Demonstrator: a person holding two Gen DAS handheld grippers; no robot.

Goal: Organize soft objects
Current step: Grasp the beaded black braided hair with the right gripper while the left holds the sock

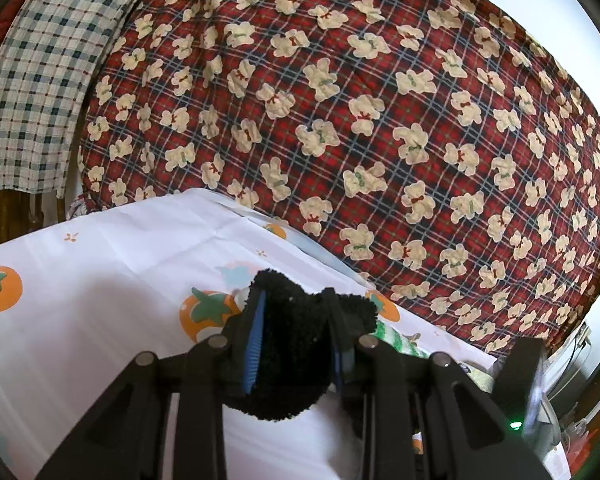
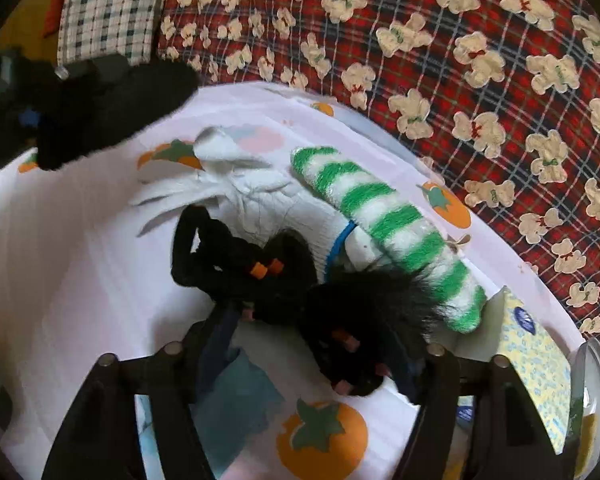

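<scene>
My left gripper [image 1: 294,300] is shut on a black fuzzy sock [image 1: 288,360], held above the white persimmon-print cloth [image 1: 120,260]. The right wrist view shows that same sock [image 2: 112,104] at the upper left. On the cloth lies a pile of a green-and-white striped sock [image 2: 380,216], a white fringed cloth [image 2: 252,192], a white sock with a blue rim [image 2: 340,240] and black fuzzy pieces with orange and pink beads [image 2: 240,260]. My right gripper [image 2: 314,332] stands open over the pile. One black beaded piece [image 2: 360,320] lies between its fingers, which are not pressing on it.
A red plaid quilt with cream bears [image 1: 380,100] bulges behind the cloth. A blue-checked fabric [image 1: 40,60] hangs at the far left. A yellow tissue pack [image 2: 540,360] and a metal-rimmed container [image 2: 596,380] sit at the right edge of the cloth.
</scene>
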